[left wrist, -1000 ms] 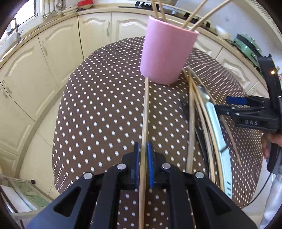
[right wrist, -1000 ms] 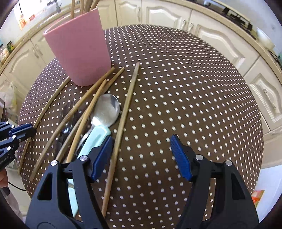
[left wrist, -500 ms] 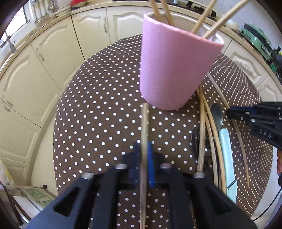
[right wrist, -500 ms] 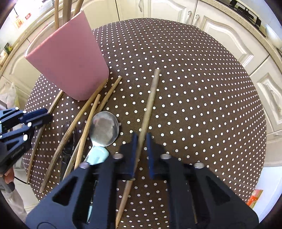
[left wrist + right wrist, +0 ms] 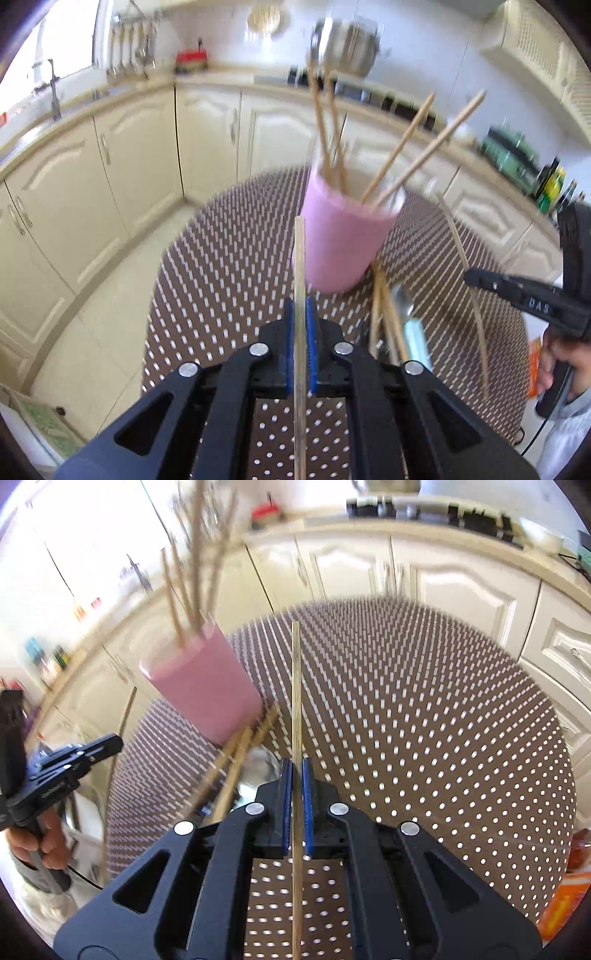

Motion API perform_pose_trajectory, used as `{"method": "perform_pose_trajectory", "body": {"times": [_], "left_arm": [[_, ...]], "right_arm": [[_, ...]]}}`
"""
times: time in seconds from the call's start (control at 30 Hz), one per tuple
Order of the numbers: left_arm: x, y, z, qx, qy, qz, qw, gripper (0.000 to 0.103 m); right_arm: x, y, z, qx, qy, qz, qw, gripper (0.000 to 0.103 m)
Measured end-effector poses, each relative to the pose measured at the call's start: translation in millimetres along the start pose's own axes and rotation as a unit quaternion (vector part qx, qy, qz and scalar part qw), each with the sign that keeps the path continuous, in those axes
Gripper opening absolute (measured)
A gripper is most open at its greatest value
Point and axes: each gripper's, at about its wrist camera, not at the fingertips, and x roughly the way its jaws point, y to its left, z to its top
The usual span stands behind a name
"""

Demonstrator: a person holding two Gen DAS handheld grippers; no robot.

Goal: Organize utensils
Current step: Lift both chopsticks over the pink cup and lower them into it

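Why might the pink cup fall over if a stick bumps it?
The pink cup looks tall and narrow-bottomed, so it may tip. The chopsticks in it lean far above the rim, probably adding leverage. It looks like light plastic, so likely easy to shove.

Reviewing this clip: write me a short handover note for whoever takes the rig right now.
Left gripper: shut on a wooden chopstick, lifted, tip near the pink cup.
Right gripper: shut on another chopstick, also raised.
Done: four chopsticks already stand in the cup.
Left: drop both held sticks in; then the loose chopsticks and the spoon lying beside the cup on the dotted tablecloth.
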Motion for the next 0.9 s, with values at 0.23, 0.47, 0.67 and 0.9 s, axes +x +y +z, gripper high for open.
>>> {"method": "perform_pose_trajectory", "body": {"times": [0.23,0.47,0.67,0.9], "left_arm": [[-56.8,-20.9,35.6,-0.005,-0.151,-0.015,0.9884,0.006],[-63.4,-51.4,72.9,-0.015,-0.273,-0.037,0.9613,0.006],[-49.5,-70.9,102.1,-0.008,-0.319,-0.042,0.9468,0.006],[-47.9,-71.1,115.5,-0.021,-0.412,-0.048,0.9095,0.006]], "right_arm": [[-73.5,24.7,9.5,-0.021,-0.153,0.021,0.988,0.006],[-115.9,56.9,19.8,-0.070,-0.256,0.047,0.963,0.006],[-108.1,106.7,39.6,-0.092,-0.314,0.051,0.944,0.006],[-83.6,129.8,57.4,-0.094,-0.351,0.062,0.930,0.006]]}}
